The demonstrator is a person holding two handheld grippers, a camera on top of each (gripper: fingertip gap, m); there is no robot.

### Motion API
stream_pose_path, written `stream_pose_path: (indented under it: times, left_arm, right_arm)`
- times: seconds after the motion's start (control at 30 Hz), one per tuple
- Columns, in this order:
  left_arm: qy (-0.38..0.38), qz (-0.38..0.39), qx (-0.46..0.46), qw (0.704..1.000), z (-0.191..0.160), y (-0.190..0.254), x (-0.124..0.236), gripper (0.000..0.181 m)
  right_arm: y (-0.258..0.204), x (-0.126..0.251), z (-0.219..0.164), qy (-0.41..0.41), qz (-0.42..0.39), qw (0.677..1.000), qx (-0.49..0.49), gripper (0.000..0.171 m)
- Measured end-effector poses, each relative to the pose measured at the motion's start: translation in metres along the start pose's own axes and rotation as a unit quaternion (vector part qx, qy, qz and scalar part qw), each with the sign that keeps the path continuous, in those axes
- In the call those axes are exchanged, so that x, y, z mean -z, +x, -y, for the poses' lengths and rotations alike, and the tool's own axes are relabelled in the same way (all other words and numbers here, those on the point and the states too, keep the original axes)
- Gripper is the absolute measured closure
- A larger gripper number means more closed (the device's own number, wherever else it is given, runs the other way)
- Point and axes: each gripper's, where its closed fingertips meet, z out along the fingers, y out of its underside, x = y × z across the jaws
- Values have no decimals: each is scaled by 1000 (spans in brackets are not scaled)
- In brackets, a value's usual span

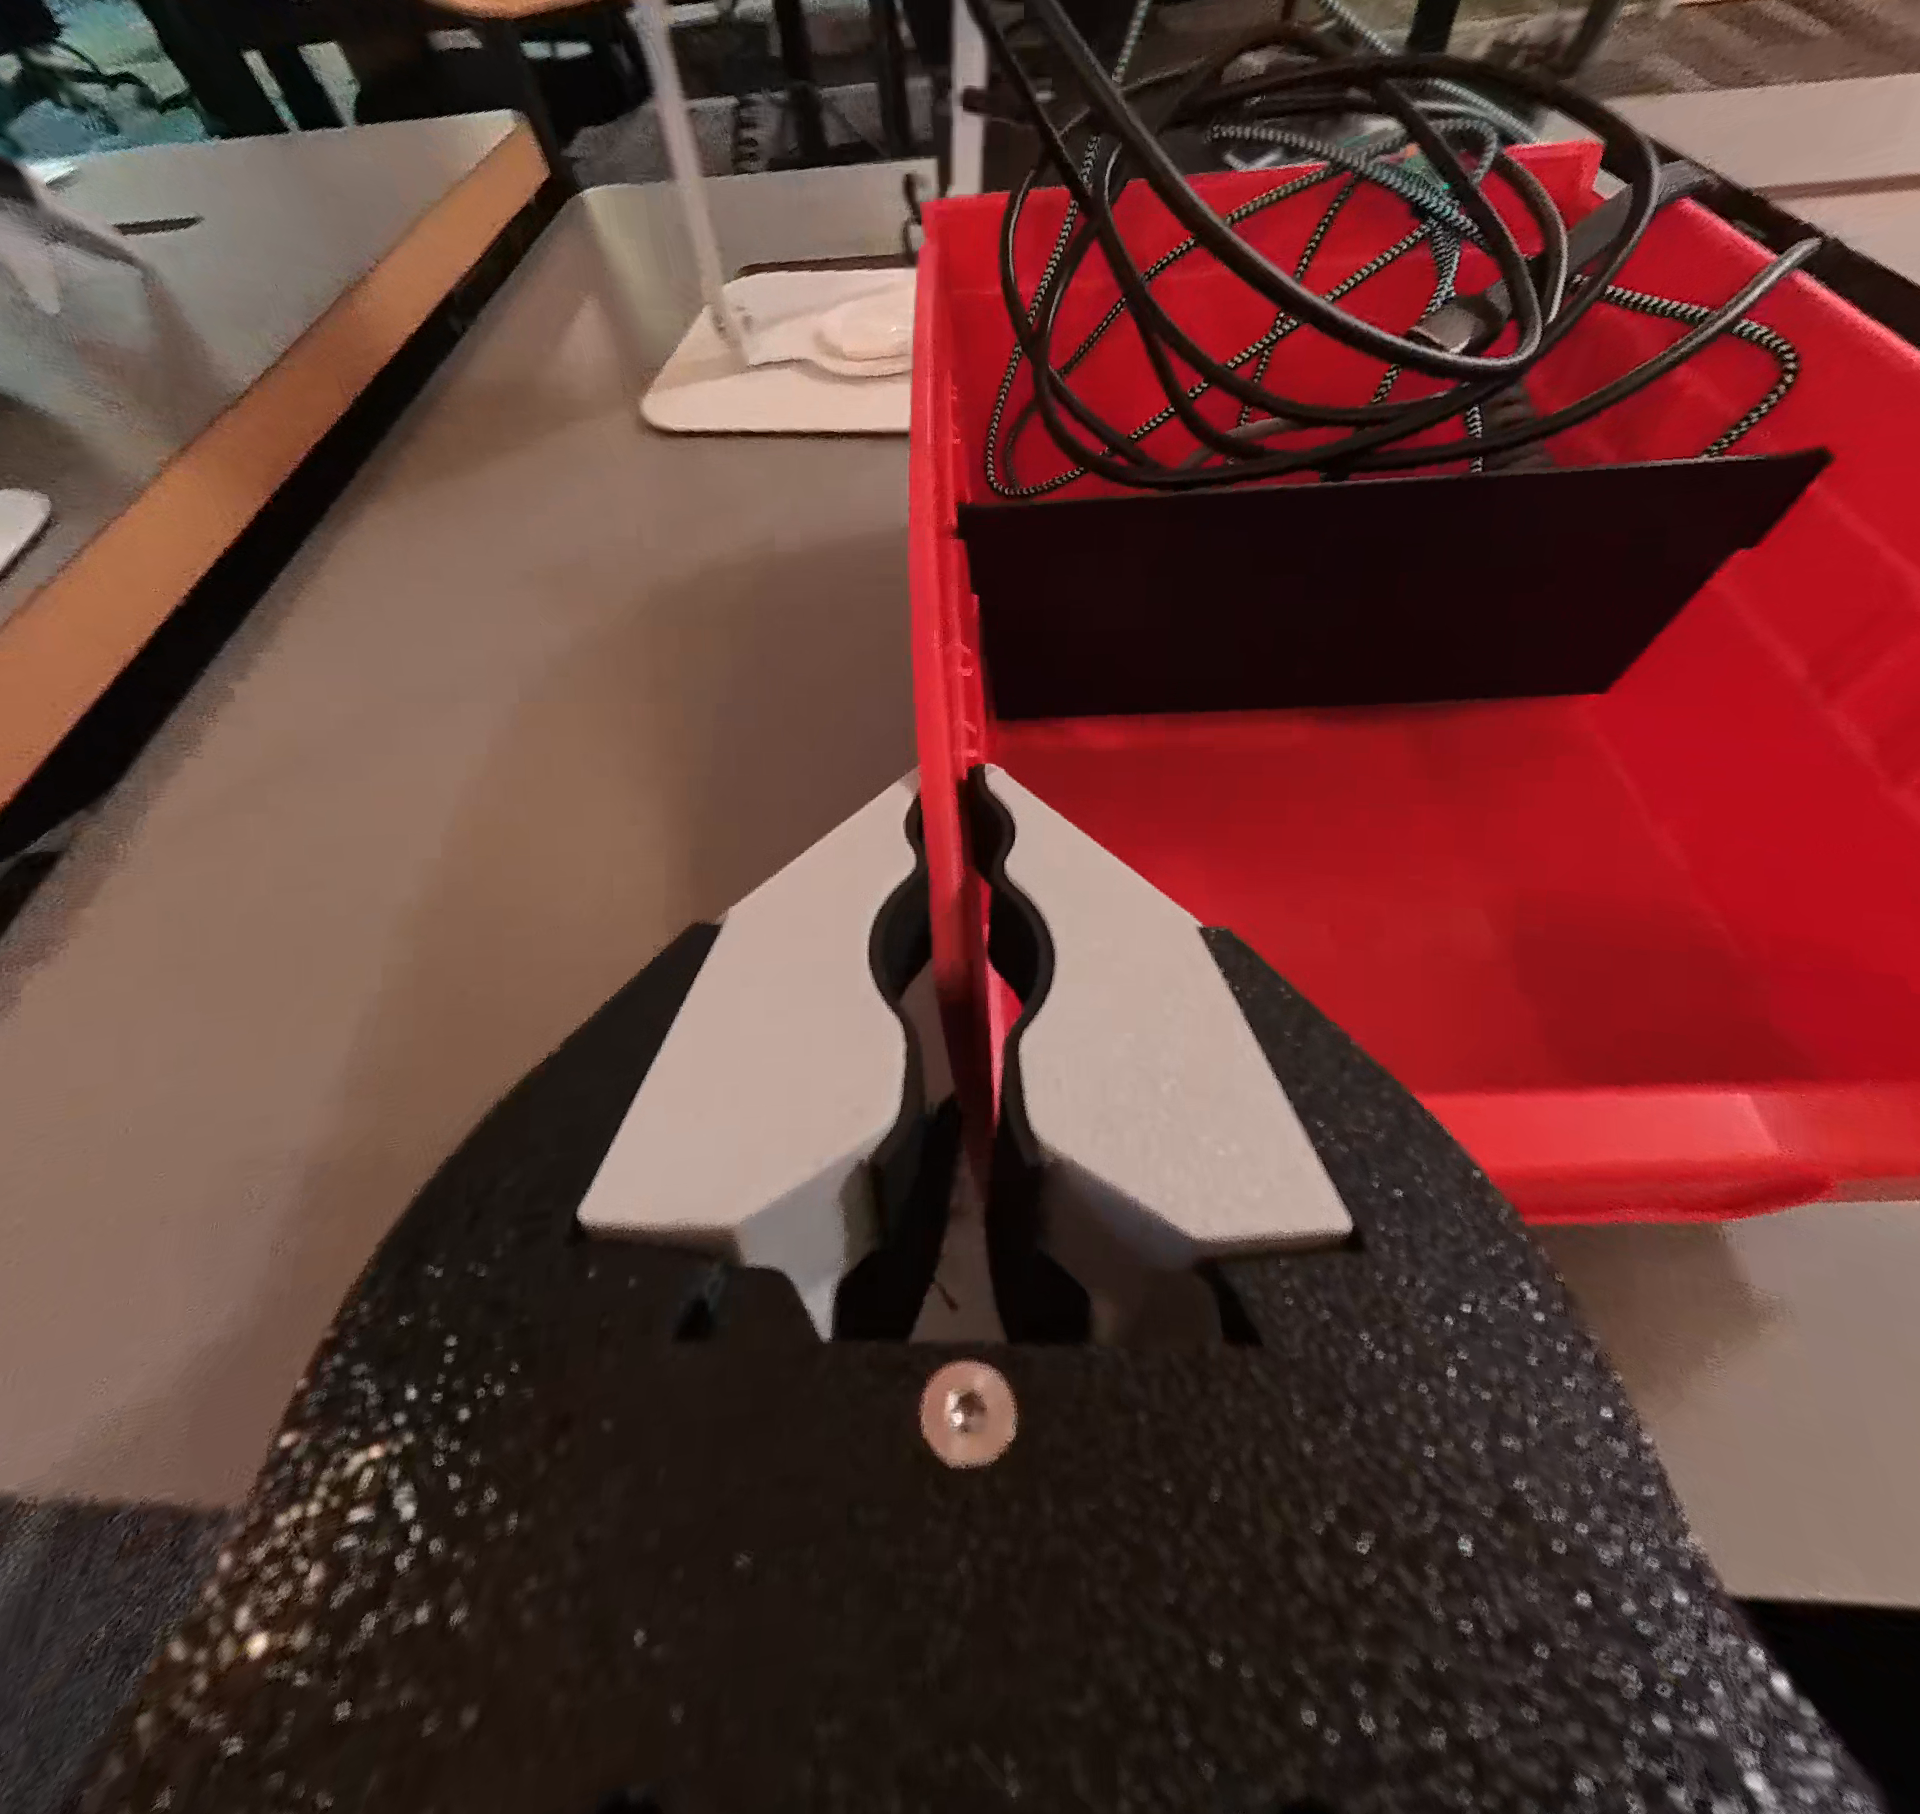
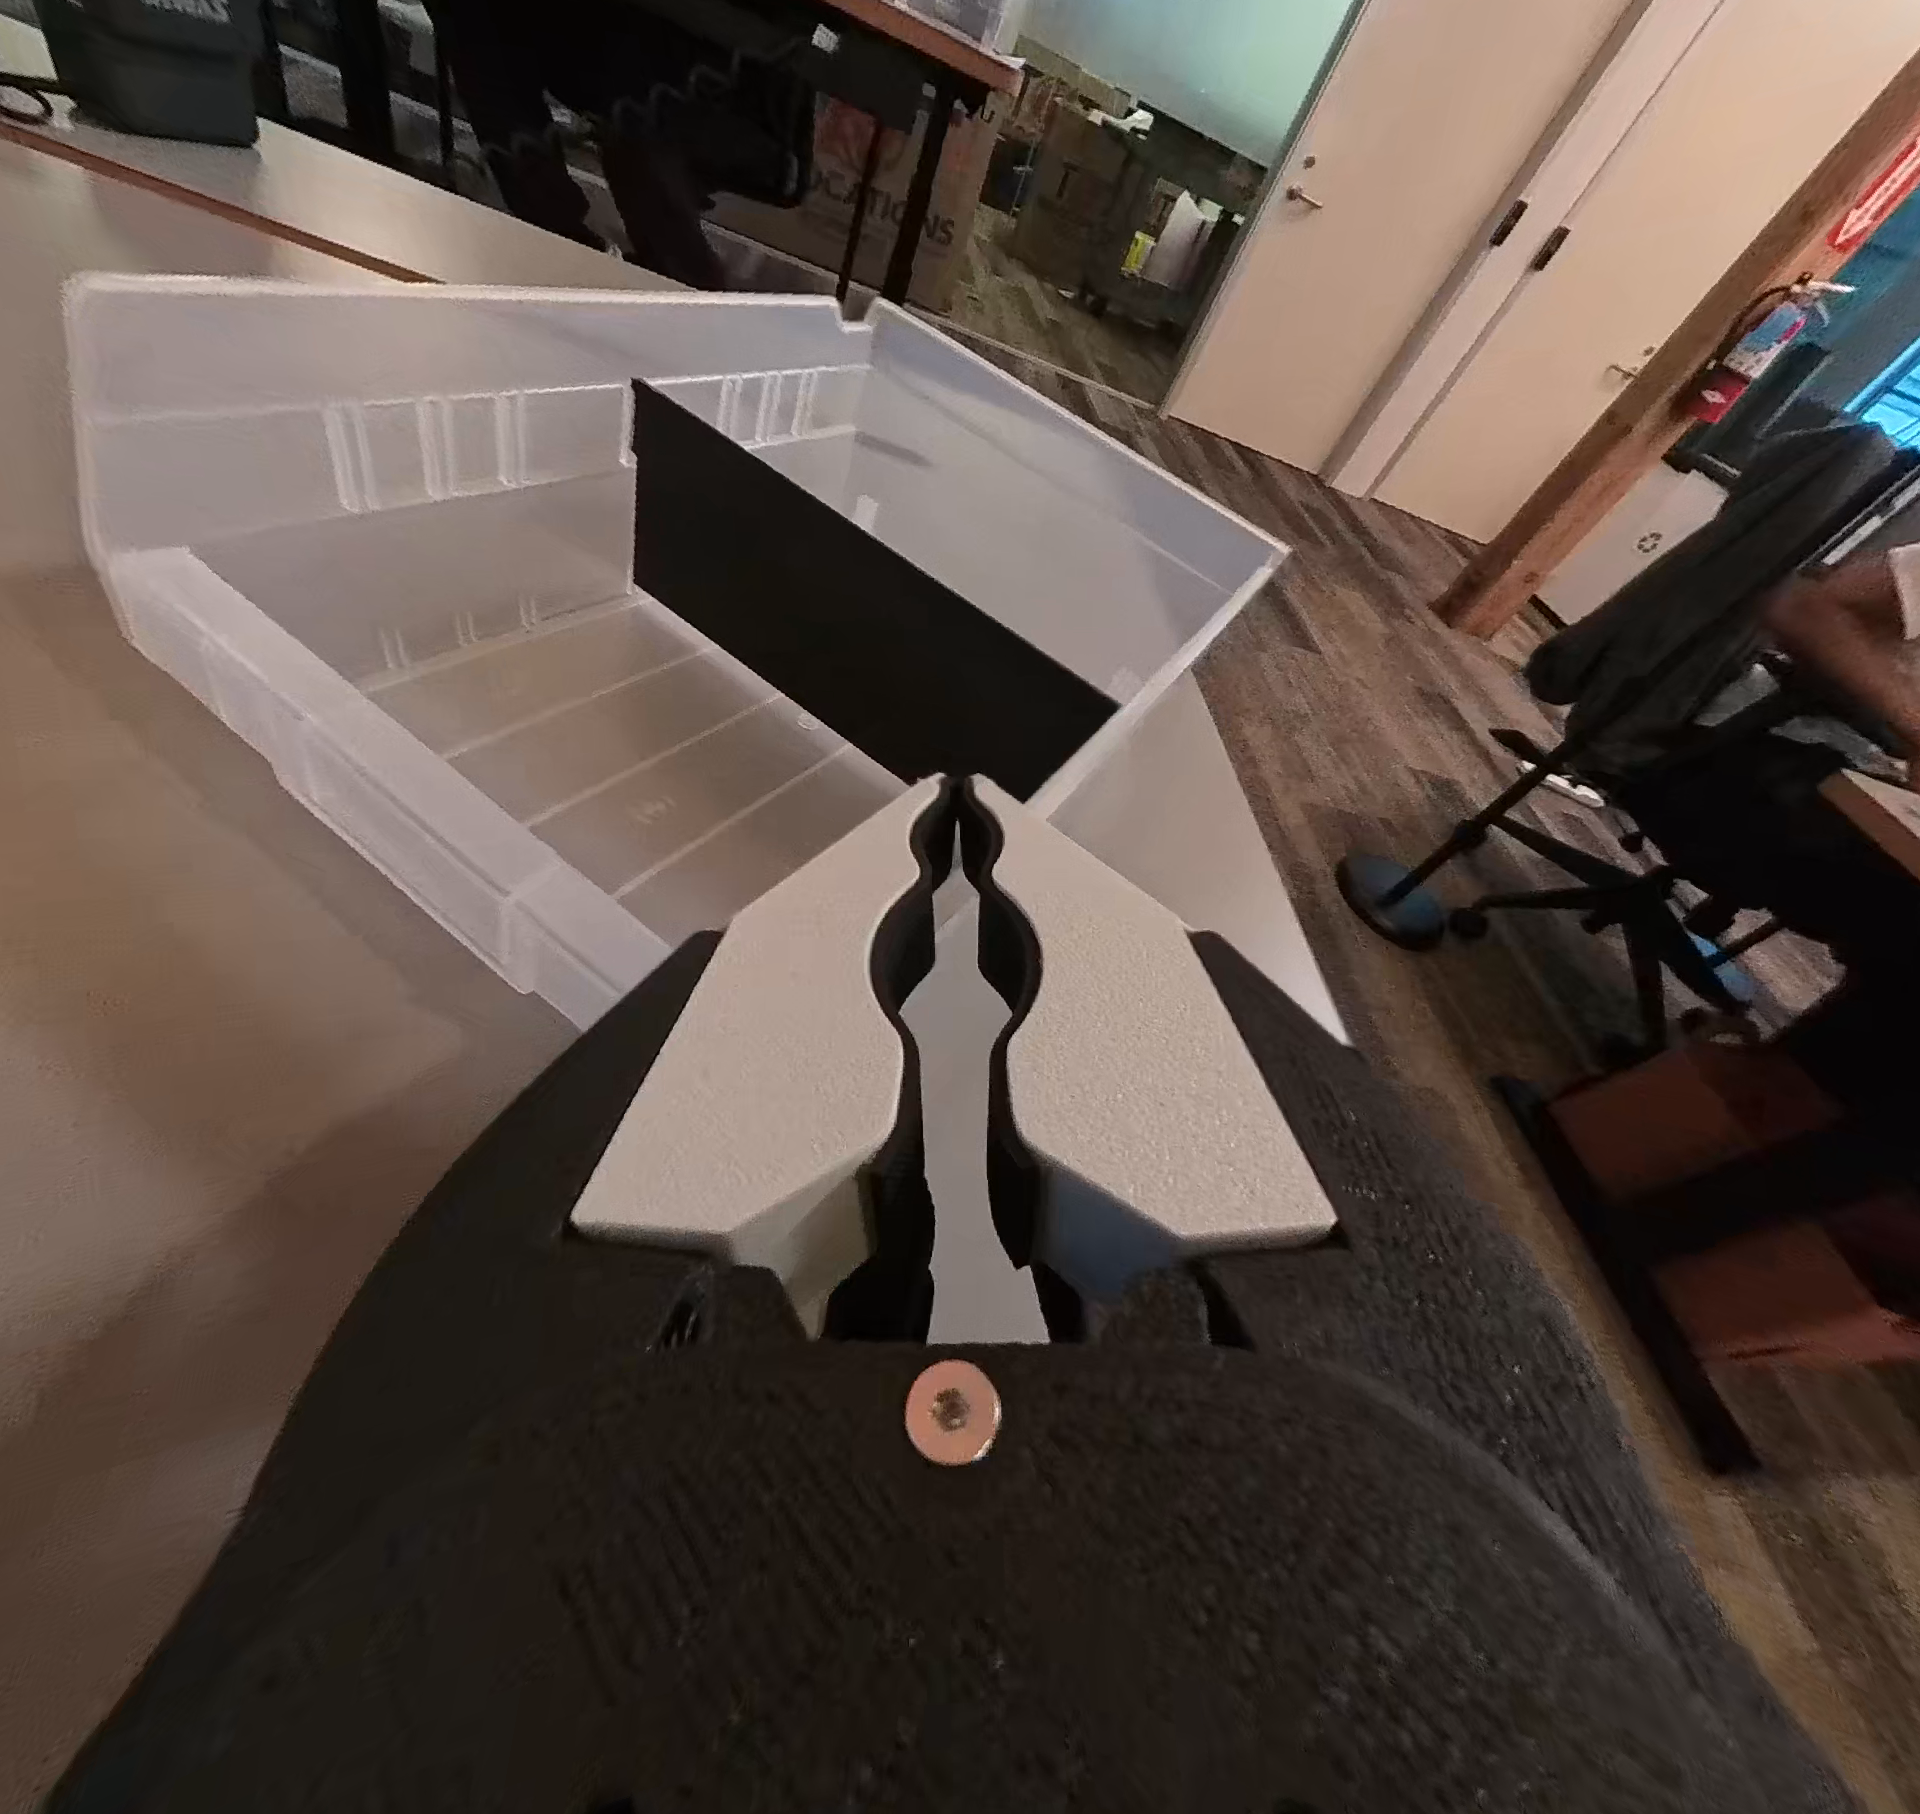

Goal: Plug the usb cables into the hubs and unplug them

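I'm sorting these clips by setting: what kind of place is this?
Most likely an office or lab workspace. Long desks carry a red bin of cables, and across the wood-look floor there is a glass partition, plain doors and a wall-mounted fire extinguisher.

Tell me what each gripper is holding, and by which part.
Left gripper: shut on the red bin, clamping its side wall. Right gripper: shut on the clear bin, on its side wall's top edge.

- A red bin (image 1: 1558, 933) at three o'clock, split by a black wall (image 1: 1351, 601).
- A clear bin (image 2: 436, 559) at ten o'clock.
- A white lamp base (image 1: 790, 362) at twelve o'clock.
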Motion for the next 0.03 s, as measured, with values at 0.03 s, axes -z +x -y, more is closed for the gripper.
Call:
stream_pose_path:
  times: [0.03]
  left_arm:
    - [-4,6,7,1000,-1,-9,3,180]
  right_arm:
    - [3,0,-1,-2,-5,1000,7,171]
